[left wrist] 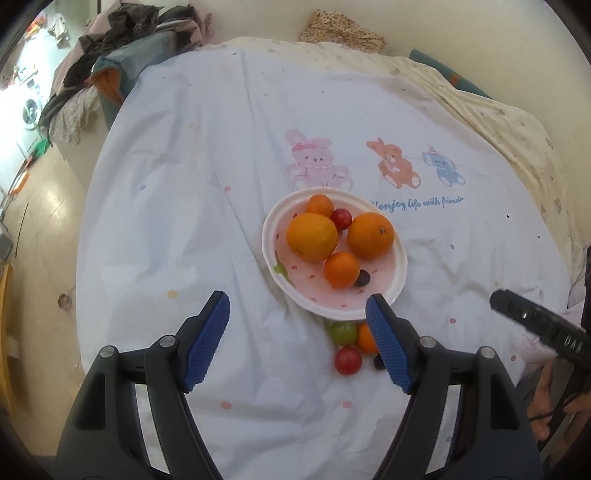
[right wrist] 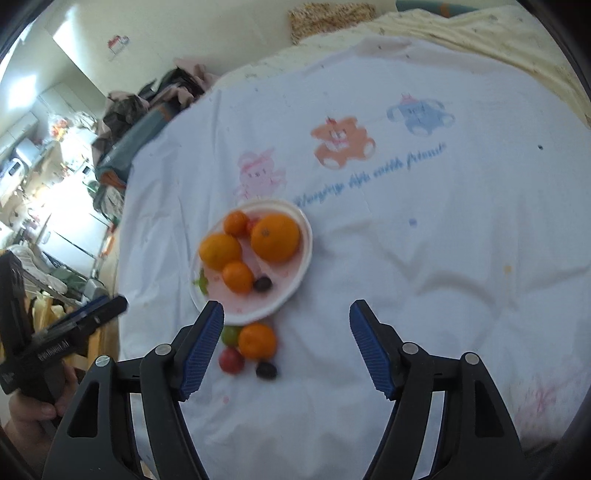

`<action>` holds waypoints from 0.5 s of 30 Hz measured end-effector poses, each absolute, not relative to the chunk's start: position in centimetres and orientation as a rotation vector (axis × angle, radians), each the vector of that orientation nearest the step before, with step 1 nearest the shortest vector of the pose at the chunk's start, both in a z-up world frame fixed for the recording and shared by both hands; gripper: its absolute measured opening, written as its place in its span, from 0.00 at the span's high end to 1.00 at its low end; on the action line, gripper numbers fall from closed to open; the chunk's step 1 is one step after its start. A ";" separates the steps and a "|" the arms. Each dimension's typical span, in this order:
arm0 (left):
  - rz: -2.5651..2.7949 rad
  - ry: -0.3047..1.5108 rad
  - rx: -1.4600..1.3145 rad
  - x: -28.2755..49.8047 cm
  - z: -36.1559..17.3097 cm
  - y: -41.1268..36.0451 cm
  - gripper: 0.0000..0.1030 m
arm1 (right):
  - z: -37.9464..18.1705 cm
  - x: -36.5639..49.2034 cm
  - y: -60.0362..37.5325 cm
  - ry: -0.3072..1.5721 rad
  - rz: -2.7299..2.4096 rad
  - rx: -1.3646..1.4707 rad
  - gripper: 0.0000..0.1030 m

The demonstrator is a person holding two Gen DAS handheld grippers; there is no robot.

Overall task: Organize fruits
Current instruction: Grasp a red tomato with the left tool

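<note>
A white plate on the white sheet holds two large oranges, two small oranges, a red fruit and a dark grape. Just in front of the plate lie a green fruit, a small orange, a red fruit and a dark grape. My left gripper is open and empty, left of these loose fruits. My right gripper is open and empty, just above them.
The sheet has printed bunny and bears and covers a bed. A pile of clothes lies at the far left corner. A patterned pillow lies at the far edge. Floor lies to the left.
</note>
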State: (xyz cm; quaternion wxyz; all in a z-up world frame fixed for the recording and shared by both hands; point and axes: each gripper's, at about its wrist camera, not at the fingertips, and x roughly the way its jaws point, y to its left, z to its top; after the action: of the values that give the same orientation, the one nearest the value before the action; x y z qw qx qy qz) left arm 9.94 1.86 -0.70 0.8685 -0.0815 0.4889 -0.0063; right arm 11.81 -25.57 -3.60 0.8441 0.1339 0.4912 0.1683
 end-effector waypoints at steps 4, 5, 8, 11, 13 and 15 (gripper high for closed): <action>-0.030 1.104 -0.152 9.9 -3.0 1.0 0.29 | -3.7 11.3 -25.2 1.038 0.343 0.264 0.29; -0.042 1.143 -0.135 10.0 -3.8 0.5 0.29 | -3.9 11.3 -25.1 1.044 0.332 0.259 0.29; -0.072 1.220 -0.105 10.0 -5.9 -0.8 0.30 | -5.1 11.8 -25.4 1.090 0.292 0.261 0.29; -0.130 1.293 -0.042 10.1 -7.9 -2.8 0.30 | -6.7 12.5 -26.2 1.167 0.262 0.301 0.29; -0.174 1.350 0.037 9.9 -9.4 -4.4 0.33 | -7.7 12.8 -27.3 1.211 0.250 0.376 0.29; -0.195 1.371 0.100 9.7 -10.5 -5.6 0.42 | -8.2 12.9 -28.0 1.235 0.246 0.420 0.29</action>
State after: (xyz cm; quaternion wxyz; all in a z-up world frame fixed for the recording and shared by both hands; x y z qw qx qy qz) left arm 9.75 -5.56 -10.46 0.7686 0.0460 0.6317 -0.0897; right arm 12.91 -27.95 -8.20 0.7878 0.1950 0.5731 0.1140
